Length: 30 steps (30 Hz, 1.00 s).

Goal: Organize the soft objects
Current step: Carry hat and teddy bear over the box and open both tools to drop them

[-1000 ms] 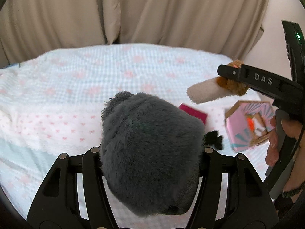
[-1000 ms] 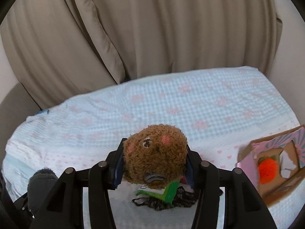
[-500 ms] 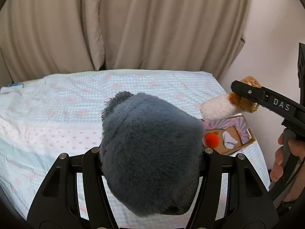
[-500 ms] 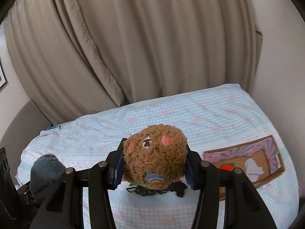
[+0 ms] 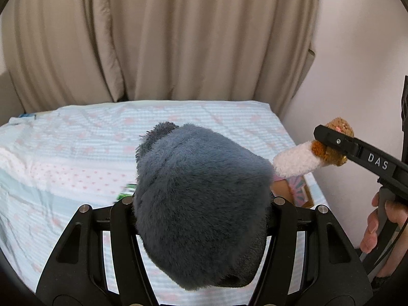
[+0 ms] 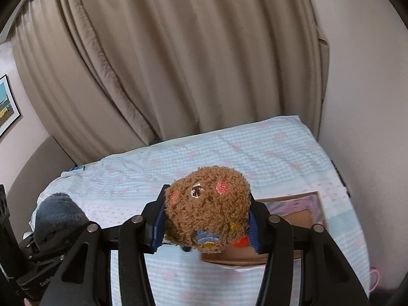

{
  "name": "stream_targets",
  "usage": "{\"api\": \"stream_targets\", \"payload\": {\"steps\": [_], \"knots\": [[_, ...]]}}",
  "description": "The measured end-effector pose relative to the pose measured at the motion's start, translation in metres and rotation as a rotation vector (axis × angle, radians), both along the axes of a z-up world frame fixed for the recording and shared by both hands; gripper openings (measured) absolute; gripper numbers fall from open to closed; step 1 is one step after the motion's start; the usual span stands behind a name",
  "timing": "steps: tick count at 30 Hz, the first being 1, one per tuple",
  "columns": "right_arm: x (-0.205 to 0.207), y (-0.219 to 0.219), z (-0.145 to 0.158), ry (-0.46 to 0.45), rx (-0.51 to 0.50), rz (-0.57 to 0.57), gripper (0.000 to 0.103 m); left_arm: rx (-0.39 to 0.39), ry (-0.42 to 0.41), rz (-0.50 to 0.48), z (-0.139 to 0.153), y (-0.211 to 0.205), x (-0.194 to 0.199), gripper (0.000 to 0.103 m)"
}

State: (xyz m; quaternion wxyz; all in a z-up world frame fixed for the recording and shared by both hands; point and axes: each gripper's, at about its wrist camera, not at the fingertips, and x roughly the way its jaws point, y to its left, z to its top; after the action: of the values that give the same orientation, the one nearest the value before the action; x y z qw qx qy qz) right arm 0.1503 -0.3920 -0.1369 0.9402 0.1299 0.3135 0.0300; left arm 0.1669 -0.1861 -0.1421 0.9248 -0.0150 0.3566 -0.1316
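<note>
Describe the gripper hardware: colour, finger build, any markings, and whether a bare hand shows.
Both grippers are matte black plastic with cut-out slots and silver screw heads. The right gripper, seen side-on, carries white "DAS" lettering; its jaws have blue pads. A bare hand, no sleeve in view, wraps its grey handle. The left gripper shows partial white lettering in the right wrist view.

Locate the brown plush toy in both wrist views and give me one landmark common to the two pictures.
Left wrist view: the brown plush toy is at the right edge, clamped in the right gripper, its white end pointing left.
Right wrist view: the toy is low at centre, face to the camera, between the fingers.
Shared landmark: the beige curtain behind the bed.
</note>
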Motion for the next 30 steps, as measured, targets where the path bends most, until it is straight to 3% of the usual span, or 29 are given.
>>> {"api": "stream_targets", "payload": {"steps": [5,14,21,30], "knots": [[0.001,-0.060,-0.018,0.034,0.002,-0.023,0.048,-0.004,0.041,-0.015,-0.013,-0.057,0.013,0.057],[0.030,-0.120,-0.081,0.144,0.018,-0.013,0.048,0.051,0.157,-0.040,-0.070,-0.128,0.070,0.057],[0.063,-0.132,-0.141,0.239,0.009,0.041,0.048,0.083,0.260,-0.053,-0.125,-0.161,0.116,0.057],[0.091,-0.133,-0.214,0.351,-0.017,0.114,0.048,0.080,0.409,-0.025,-0.207,-0.174,0.172,0.057]]}}
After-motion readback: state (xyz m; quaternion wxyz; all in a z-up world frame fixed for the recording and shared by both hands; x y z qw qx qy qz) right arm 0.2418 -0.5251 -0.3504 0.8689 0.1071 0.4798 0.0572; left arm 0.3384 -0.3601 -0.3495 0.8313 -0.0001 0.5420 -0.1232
